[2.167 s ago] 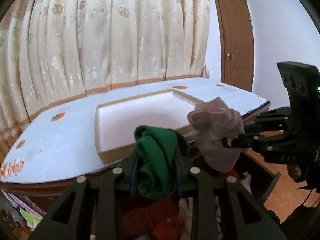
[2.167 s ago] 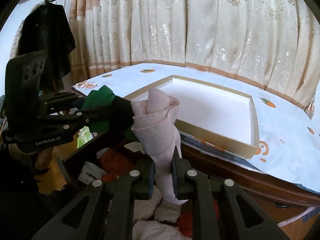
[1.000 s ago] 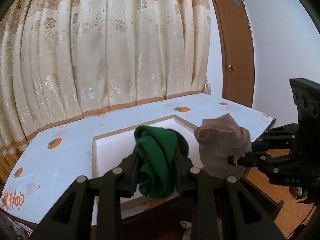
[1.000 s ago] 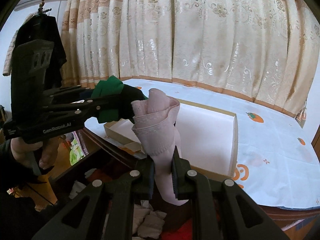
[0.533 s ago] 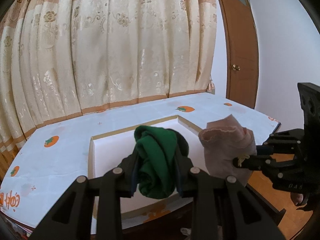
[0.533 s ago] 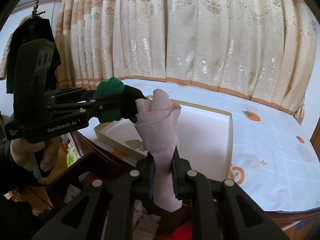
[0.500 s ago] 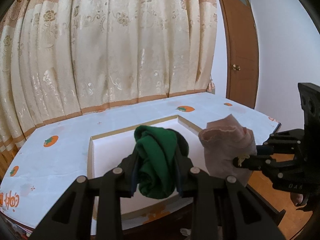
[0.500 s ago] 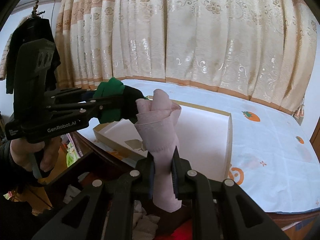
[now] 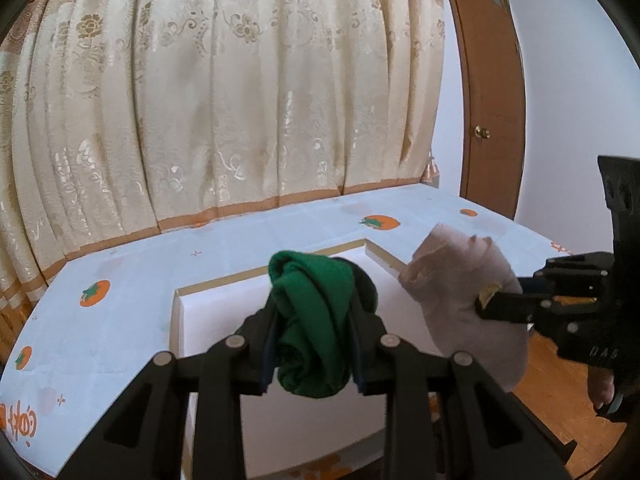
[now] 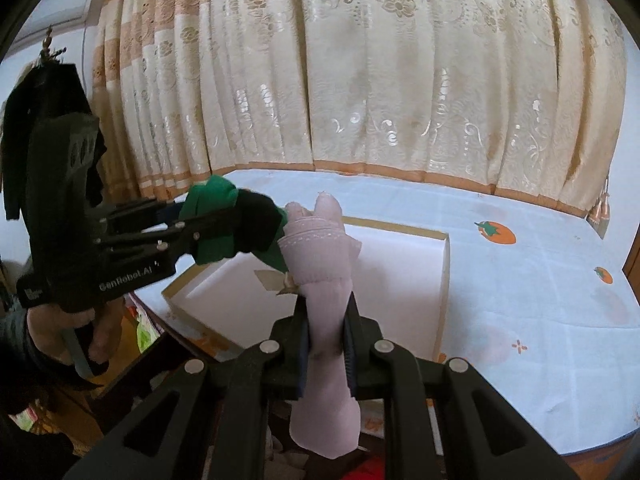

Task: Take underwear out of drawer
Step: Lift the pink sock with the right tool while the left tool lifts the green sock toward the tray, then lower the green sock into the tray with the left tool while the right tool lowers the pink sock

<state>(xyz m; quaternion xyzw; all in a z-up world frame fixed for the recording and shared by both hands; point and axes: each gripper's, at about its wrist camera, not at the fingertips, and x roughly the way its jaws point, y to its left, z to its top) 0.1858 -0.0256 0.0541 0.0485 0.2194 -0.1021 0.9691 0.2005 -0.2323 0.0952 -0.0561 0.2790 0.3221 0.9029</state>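
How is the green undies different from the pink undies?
The green undies are dark and bunched into a fat roll; the pink undies are pale, with a long tail hanging down. Green sits in the left tongs, pink in the right tongs. Both are held above the white box.

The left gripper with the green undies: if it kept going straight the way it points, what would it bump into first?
Most likely the shallow white box on the table. The left gripper, shut on the green underwear, points slightly downward over it. Depth is hard to judge, so it might clear the box and meet the tablecloth or the curtain instead.
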